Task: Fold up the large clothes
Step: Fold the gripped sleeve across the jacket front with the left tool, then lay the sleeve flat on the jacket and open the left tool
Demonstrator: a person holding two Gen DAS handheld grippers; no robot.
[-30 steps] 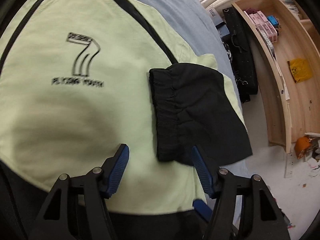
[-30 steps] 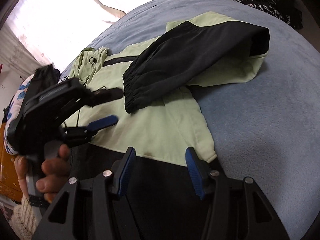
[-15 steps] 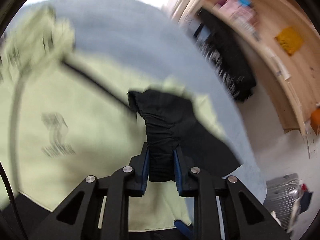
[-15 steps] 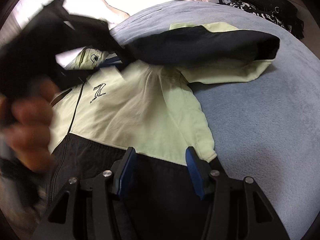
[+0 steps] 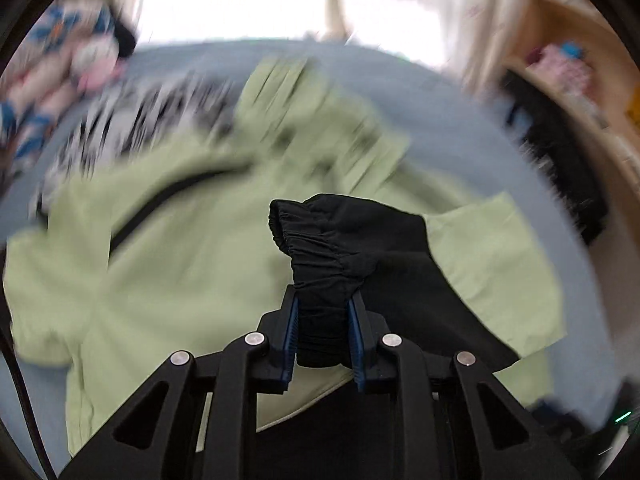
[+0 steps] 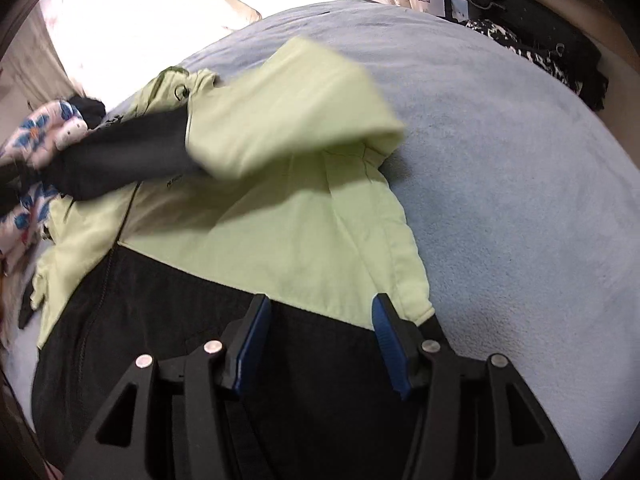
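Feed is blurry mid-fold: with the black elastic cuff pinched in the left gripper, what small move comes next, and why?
Probably carry the black elastic cuff on across the pale green and black jacket and lay it flat. The left gripper is shut on the cuff, the sleeve hangs lifted over the chest, and the right gripper hovers open at the hem side.

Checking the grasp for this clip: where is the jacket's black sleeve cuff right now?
The black sleeve cuff is pinched in the left claw, centre of the left wrist view, lifted above the jacket's green chest.
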